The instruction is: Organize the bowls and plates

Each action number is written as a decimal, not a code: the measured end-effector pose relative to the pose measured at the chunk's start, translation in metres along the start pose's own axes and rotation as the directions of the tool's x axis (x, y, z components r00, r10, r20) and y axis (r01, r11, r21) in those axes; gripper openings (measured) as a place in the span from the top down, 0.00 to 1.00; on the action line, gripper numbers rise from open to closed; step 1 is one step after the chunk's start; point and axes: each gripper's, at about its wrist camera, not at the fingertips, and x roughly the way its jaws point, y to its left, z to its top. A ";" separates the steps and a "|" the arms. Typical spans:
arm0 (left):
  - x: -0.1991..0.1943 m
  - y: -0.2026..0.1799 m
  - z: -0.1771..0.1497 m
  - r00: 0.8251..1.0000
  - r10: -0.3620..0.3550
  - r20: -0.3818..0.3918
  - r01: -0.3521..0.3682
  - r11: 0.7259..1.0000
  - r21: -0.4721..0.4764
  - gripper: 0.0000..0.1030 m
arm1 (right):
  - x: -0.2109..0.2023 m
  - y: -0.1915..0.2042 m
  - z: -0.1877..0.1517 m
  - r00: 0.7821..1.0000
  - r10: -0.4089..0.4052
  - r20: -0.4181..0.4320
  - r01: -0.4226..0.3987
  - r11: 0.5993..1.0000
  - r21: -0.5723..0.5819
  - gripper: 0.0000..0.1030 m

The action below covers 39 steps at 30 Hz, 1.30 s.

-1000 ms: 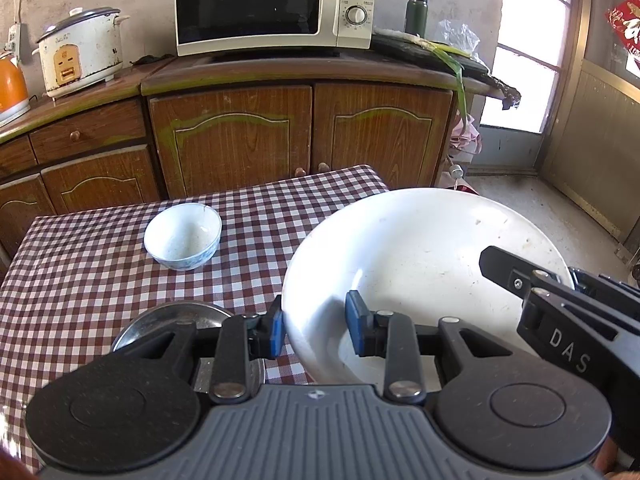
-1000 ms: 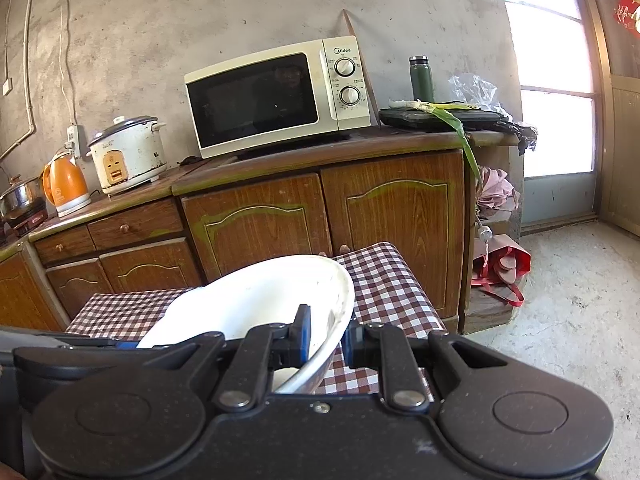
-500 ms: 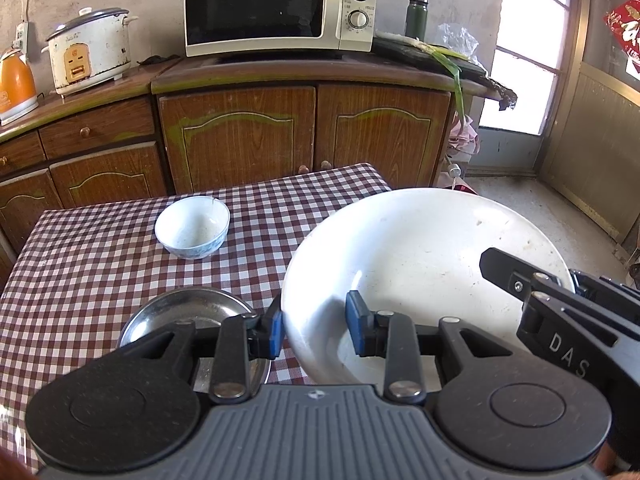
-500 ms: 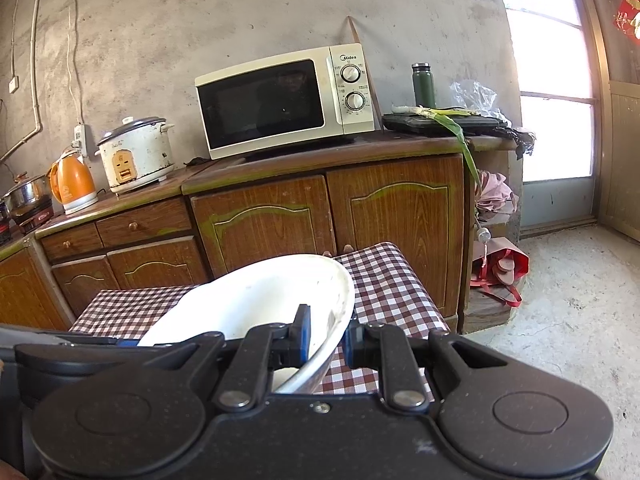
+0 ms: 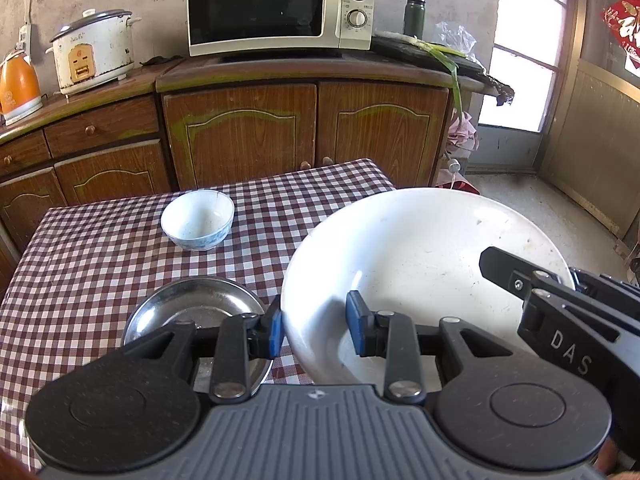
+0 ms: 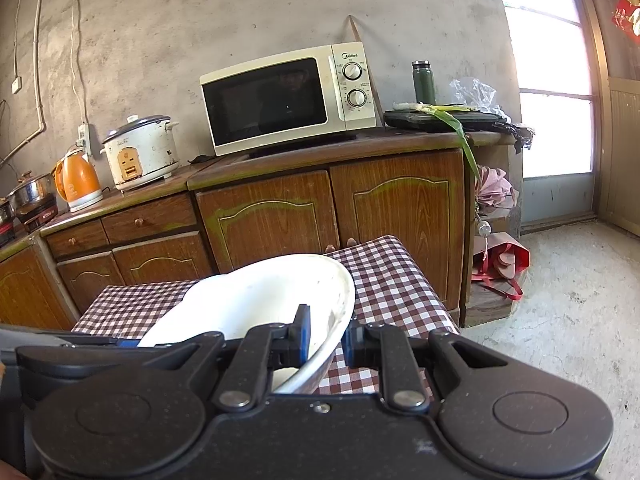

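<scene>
A large white bowl [image 5: 424,256] is held above the right side of the checkered table [image 5: 92,256]. My left gripper [image 5: 316,326] is shut on its near left rim, one pad inside and one outside. My right gripper [image 6: 325,340] is shut on the right rim of the same white bowl [image 6: 264,300]; its black body [image 5: 560,320] shows at the right of the left wrist view. A steel plate [image 5: 196,312] lies on the table just below and left of the left gripper. A small white and blue bowl [image 5: 197,220] stands upright farther back.
Wooden cabinets [image 5: 304,128] stand behind the table, with a microwave [image 5: 276,8], a rice cooker [image 5: 94,56], an orange kettle [image 5: 18,84] and a green flask [image 5: 414,16] on top. The table's right edge [image 6: 432,292] drops to a concrete floor with a red bag [image 6: 502,264].
Both grippers and the white bowl have risen and pulled back a little; more of the steel plate shows below. The grip on the bowl is unchanged.
</scene>
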 end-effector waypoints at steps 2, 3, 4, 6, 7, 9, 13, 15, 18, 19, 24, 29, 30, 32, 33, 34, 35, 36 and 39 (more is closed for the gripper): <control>-0.001 0.000 -0.002 1.000 -0.001 0.002 0.001 1.000 -0.001 0.69 | -0.002 0.001 -0.002 1.000 0.000 0.000 0.000 1.000 0.001 0.80; -0.002 0.000 -0.002 1.000 -0.001 0.003 0.001 1.000 -0.001 0.69 | -0.002 0.001 -0.001 1.000 0.001 0.001 -0.001 1.000 0.002 0.80; -0.002 0.000 -0.003 1.000 0.000 0.005 0.000 1.000 0.000 0.68 | -0.002 0.001 -0.002 1.000 0.000 0.002 0.000 1.000 0.000 0.80; -0.003 -0.001 -0.005 1.000 0.003 0.006 -0.003 1.000 0.000 0.68 | -0.002 0.000 -0.001 1.000 0.001 0.000 -0.001 1.000 0.001 0.80; -0.003 -0.001 -0.006 1.000 0.002 0.005 -0.002 1.000 -0.002 0.68 | -0.002 0.000 -0.001 1.000 0.002 -0.001 -0.002 1.000 0.003 0.80; -0.004 -0.001 -0.008 1.000 0.002 0.004 -0.002 1.000 -0.004 0.68 | -0.002 0.000 -0.001 1.000 0.001 0.000 -0.001 1.000 0.000 0.80; -0.005 -0.002 -0.012 1.000 0.002 0.005 -0.002 1.000 -0.003 0.68 | -0.002 0.000 -0.001 1.000 0.001 -0.001 -0.001 1.000 0.005 0.80; -0.005 -0.003 -0.013 1.000 0.003 0.005 -0.003 1.000 -0.002 0.68 | -0.004 -0.001 -0.004 1.000 0.001 -0.002 -0.001 1.000 0.007 0.80; -0.005 -0.004 -0.016 1.000 0.004 0.005 -0.004 1.000 0.000 0.68 | -0.005 -0.002 -0.005 1.000 0.002 -0.003 -0.002 1.000 0.008 0.80; -0.005 -0.004 -0.017 1.000 0.004 0.004 -0.004 1.000 0.001 0.68 | -0.007 -0.002 -0.007 1.000 0.002 -0.003 -0.002 1.000 0.011 0.80; -0.005 -0.006 -0.022 1.000 0.004 0.002 -0.004 1.000 0.002 0.68 | -0.014 -0.006 -0.017 1.000 0.002 -0.005 -0.002 1.000 0.019 0.80; -0.005 -0.007 -0.025 1.000 0.001 -0.002 -0.001 1.000 -0.004 0.68 | -0.015 -0.009 -0.021 1.000 -0.001 -0.007 0.001 1.000 0.024 0.80; -0.005 -0.008 -0.026 1.000 0.002 -0.002 -0.002 1.000 -0.003 0.68 | -0.016 -0.009 -0.022 1.000 -0.001 -0.007 0.002 1.000 0.023 0.80; -0.005 -0.008 -0.027 1.000 0.003 -0.002 -0.003 1.000 -0.002 0.68 | -0.017 -0.009 -0.024 1.000 0.000 -0.009 0.000 1.000 0.026 0.80; -0.006 -0.009 -0.028 1.000 0.005 -0.001 -0.005 1.000 0.000 0.68 | -0.017 -0.009 -0.025 1.000 0.001 -0.010 -0.001 1.000 0.029 0.80; -0.006 -0.010 -0.029 1.000 0.005 -0.001 -0.005 1.000 0.000 0.68 | -0.017 -0.010 -0.026 1.000 0.001 -0.011 -0.001 1.000 0.029 0.80; -0.006 -0.010 -0.030 1.000 0.005 0.000 -0.005 1.000 -0.001 0.68 | -0.017 -0.011 -0.026 1.000 0.001 -0.011 0.000 1.000 0.031 0.80; -0.006 -0.010 -0.031 1.000 0.004 -0.001 -0.004 1.000 -0.002 0.68 | -0.018 -0.012 -0.026 1.000 0.001 -0.011 -0.001 0.999 0.033 0.80; -0.007 -0.010 -0.033 1.000 0.005 -0.003 -0.005 1.000 -0.005 0.67 | -0.019 -0.012 -0.028 1.000 -0.001 -0.010 0.002 1.000 0.030 0.80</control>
